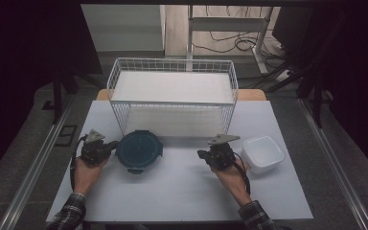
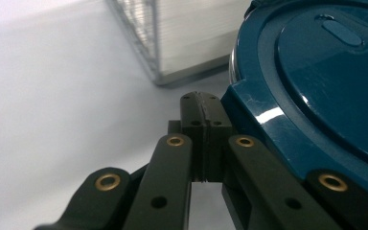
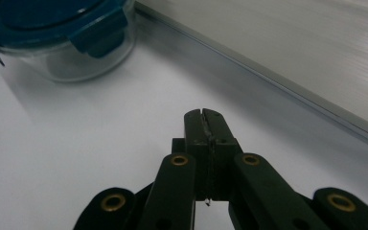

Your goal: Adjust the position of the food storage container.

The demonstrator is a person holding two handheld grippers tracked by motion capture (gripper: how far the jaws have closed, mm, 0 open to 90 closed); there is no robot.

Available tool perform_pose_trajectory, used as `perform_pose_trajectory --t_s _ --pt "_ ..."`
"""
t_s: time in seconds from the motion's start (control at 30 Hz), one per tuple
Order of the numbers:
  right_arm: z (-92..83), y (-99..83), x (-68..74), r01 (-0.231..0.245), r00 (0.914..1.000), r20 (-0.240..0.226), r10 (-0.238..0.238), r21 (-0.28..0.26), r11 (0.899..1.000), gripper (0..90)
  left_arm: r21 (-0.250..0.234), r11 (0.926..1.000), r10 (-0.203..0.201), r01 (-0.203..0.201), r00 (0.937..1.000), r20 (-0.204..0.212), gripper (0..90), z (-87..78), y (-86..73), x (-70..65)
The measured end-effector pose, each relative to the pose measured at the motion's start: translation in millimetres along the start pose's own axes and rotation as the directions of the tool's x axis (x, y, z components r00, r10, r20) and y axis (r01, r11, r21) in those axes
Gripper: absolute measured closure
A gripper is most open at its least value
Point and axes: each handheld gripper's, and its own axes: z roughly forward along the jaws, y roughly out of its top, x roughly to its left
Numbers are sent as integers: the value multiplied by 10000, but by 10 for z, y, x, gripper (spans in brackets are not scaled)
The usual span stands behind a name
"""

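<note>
Resting on the white table (image 1: 182,187): one blue-lidded round container (image 1: 139,151) near-left of one wire basket (image 1: 172,93), one white square container (image 1: 263,153) at right; left gripper (image 1: 109,147), jaws together and empty, just beside the blue lid; right gripper (image 1: 202,154) likewise closed, well apart.

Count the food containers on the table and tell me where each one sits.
2. A round container with a blue lid sits before the wire basket, beside the left gripper. A white square container sits to the right of the right gripper. The basket looks empty.
</note>
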Motion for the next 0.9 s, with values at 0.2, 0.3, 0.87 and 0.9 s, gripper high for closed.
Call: perform_pose_trajectory --t_s 0.2,0.3,0.87,0.9 --pt "78 19 29 -12 9999 -121 13 32 10000 893 217 9986 476 -491 9969 620 900 54 55 -214" --pt "88 15 53 -56 9999 -104 56 17 10000 893 333 9961 785 -820 9923 956 900 86 85 -387" --pt "271 162 -114 -296 9991 290 307 -389 9988 893 338 9913 1197 -1271 9782 1696 900 251 199 -817" --pt "271 162 -114 -296 9991 290 307 -389 9988 893 338 9913 1197 -1271 9782 1696 899 251 199 -817"
